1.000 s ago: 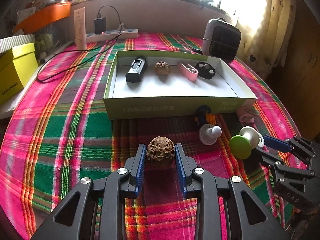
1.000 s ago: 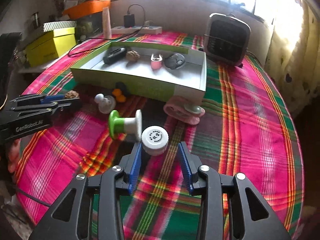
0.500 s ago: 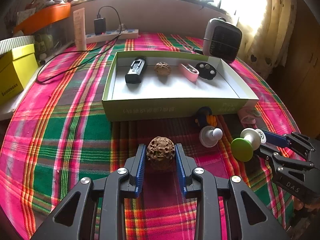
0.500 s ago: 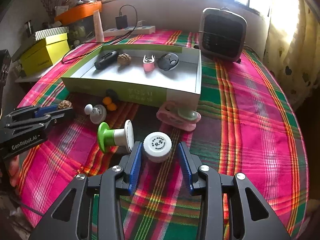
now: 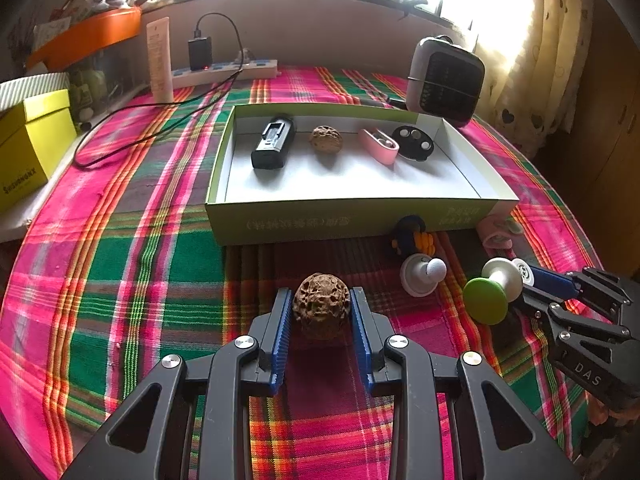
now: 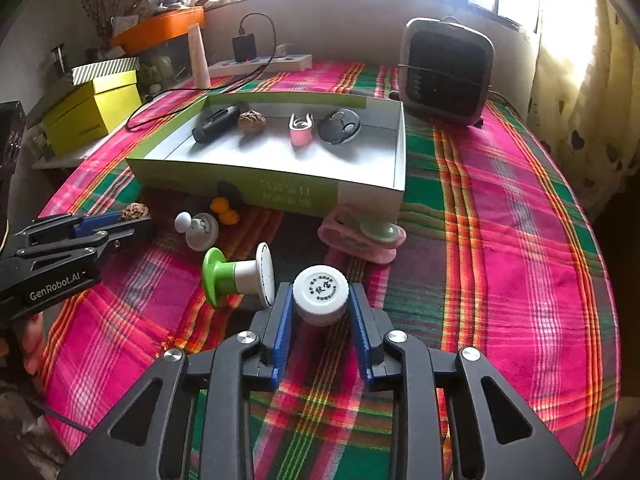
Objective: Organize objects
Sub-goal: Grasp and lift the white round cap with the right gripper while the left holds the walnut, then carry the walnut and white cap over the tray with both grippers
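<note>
My left gripper (image 5: pixel 320 292) is shut on a brown walnut (image 5: pixel 320 312), low over the plaid cloth in front of the green-walled box (image 5: pixel 360 216). In the right wrist view, the jaws of my right gripper (image 6: pixel 320 286) are closing, and their blue pads touch both sides of a white round capped jar (image 6: pixel 320 296). A green-and-white spool (image 6: pixel 236 276) lies just left of that jar. The box holds a black device (image 5: pixel 274 142), a second walnut (image 5: pixel 326 140), a pink case (image 5: pixel 378 144) and a black round piece (image 5: pixel 412 142).
Before the box lie a white knobbed piece (image 6: pixel 198 230), an orange-and-black item (image 6: pixel 224 204) and a pink-and-green item (image 6: pixel 360 236). A small heater (image 6: pixel 444 72) stands behind the box at right. A yellow box (image 6: pixel 92 110), power strip (image 6: pixel 260 64) and cable sit at back left.
The right gripper's jaws have narrowed onto the white jar that stood loosely between them. The left gripper and its walnut have stayed put.
</note>
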Demonstrator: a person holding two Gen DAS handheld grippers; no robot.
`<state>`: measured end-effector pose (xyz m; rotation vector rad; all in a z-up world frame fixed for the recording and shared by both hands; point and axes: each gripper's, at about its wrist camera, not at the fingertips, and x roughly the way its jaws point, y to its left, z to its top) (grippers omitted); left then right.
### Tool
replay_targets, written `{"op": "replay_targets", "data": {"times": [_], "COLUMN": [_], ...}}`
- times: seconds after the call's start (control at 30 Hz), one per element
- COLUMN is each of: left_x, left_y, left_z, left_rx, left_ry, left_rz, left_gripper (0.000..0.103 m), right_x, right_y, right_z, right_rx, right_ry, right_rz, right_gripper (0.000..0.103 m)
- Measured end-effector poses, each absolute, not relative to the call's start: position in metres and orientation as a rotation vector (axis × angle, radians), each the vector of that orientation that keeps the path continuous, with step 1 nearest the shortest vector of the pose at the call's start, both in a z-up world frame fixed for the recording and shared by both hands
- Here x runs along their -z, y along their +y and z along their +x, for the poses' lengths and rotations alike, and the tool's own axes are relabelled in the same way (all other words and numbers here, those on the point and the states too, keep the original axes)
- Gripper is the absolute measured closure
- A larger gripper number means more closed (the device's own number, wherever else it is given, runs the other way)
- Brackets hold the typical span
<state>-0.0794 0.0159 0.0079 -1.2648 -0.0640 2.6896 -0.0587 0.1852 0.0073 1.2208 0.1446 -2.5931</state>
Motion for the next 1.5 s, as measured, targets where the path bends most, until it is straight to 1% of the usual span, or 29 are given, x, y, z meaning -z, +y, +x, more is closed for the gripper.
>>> {"op": "replay_targets", "data": {"times": [0.8, 1.17, 1.5], "left_x": [-0.039, -0.051, -0.047], "left_y": [0.018, 0.021, 0.024], "left_z": [-0.090, -0.117, -0.145], "left_rx": [-2.715, -2.710, -2.696], "left_ry": [-0.063, -0.073, -0.069], "left_rz": [-1.190, -1.168, -1.195], "left_gripper": [0.077, 0.077, 0.077], "right_x": [-0.035, -0.050, -0.044], "right_y": [0.189, 0.187, 0.188], "right_z": [-0.071, -0.099, -0.131], "right_rx": [2.622, 2.632, 2.624], "right_ry": [0.098, 0.105, 0.102], "right_rz": [1.145, 1.123, 1.163], "right_gripper": [0.074, 0.074, 0.074]}}
